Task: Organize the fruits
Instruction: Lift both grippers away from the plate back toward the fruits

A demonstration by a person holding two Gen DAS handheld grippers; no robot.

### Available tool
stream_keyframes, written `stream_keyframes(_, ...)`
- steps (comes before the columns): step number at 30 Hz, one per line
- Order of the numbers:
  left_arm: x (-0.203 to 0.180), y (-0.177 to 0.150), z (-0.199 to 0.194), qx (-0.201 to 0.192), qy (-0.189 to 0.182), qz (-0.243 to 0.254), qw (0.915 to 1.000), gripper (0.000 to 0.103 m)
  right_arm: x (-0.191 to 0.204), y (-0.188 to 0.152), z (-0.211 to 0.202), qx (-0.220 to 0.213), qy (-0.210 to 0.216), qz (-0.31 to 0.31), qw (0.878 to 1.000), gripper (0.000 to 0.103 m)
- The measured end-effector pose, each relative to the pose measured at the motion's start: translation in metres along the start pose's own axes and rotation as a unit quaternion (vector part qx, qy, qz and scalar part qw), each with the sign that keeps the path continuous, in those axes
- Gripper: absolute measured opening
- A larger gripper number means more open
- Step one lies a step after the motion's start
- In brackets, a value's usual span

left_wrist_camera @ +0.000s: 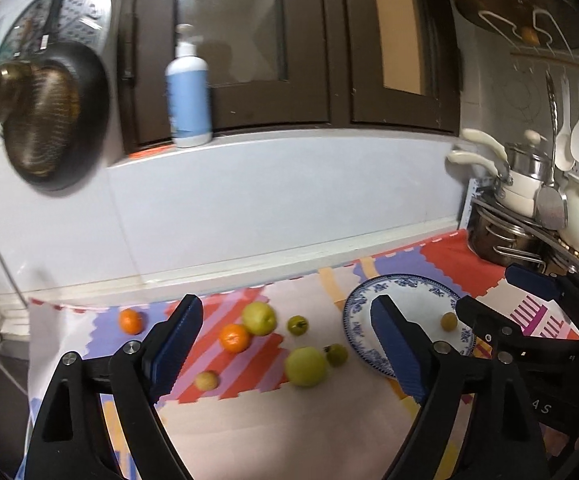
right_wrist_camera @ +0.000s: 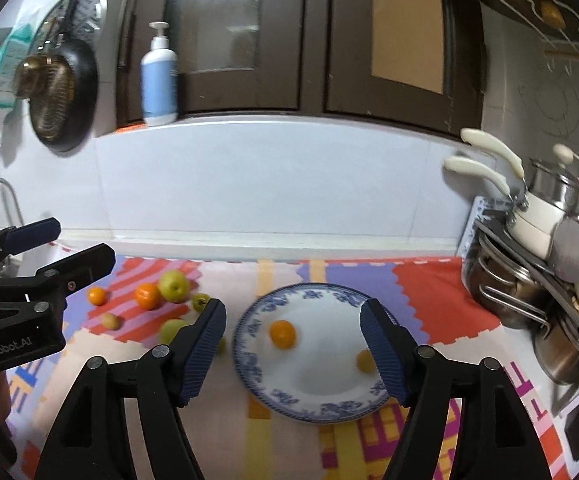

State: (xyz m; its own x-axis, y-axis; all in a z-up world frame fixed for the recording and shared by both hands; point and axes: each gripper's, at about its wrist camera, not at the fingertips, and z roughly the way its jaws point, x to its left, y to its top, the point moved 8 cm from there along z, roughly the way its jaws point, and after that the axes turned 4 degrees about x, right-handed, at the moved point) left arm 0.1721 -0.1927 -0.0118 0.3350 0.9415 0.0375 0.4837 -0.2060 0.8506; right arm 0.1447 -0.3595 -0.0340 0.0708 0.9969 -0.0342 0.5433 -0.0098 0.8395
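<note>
left gripper (left_wrist_camera: pixel 285 344): jaws spread wide, nothing between the pads; fruit seen through the gap lies on the mat beyond.
right gripper (right_wrist_camera: pixel 293 346): jaws apart, nothing gripped, plate visible between them.
plate (right_wrist_camera: pixel 329 406): blue-rimmed, lower centre of right view; right finger covers its right edge. In left view, centre right, the left gripper's right finger hides part of it.
orange on plate (right_wrist_camera: pixel 282 334): only the right view shows it, left of plate centre; in left view the finger blocks that spot.
small yellow fruit on plate (right_wrist_camera: pixel 365 361): right side of the plate, partly behind the finger; both views catch it.
loose fruit: on the patterned mat (left_wrist_camera: pixel 249 424) covering the tabletop, centre of left view: two oranges (left_wrist_camera: pixel 234 337), two large green fruits (left_wrist_camera: pixel 305 366), two small green ones (left_wrist_camera: pixel 297 325), one small tan one (left_wrist_camera: pixel 206 381).
right view of these: mid left, blurred; left finger cuts off the nearest ones.
axis: fruits round, no clear long axis; stems too small to read.
</note>
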Motion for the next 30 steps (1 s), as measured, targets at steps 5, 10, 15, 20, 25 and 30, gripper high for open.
stream_keyframes(5, 0.023, -0.008, -0.022, -0.006, 0.017, -0.014, 0.9997, 0.088, 0.022, 0.002, -0.015, -0.012, 0.010, -0.010, 1.000, 0.071)
stream_keyframes(10, 0.041, -0.010, -0.043, -0.019, 0.031, -0.018, 0.9992, 0.089, 0.041, 0.004, -0.028, -0.025, 0.017, -0.011, 0.999, 0.071)
stream_keyframes(15, 0.056, -0.012, -0.061, -0.030, 0.043, -0.018, 0.9985, 0.091, 0.057, 0.007, -0.038, -0.035, 0.025, -0.010, 0.999, 0.071)
stream_keyframes(20, 0.072, -0.018, -0.074, -0.042, 0.057, -0.015, 0.9974, 0.093, 0.071, 0.008, -0.043, -0.044, 0.031, -0.009, 0.999, 0.071)
stream_keyframes(25, 0.085, -0.028, -0.076, -0.043, 0.064, -0.015, 0.9969, 0.093, 0.085, 0.004, -0.042, -0.044, 0.038, -0.008, 0.998, 0.071)
stream_keyframes(30, 0.095, -0.039, -0.065, -0.030, 0.061, -0.013, 0.9976, 0.093, 0.098, -0.004, -0.034, -0.034, 0.043, -0.015, 0.998, 0.071)
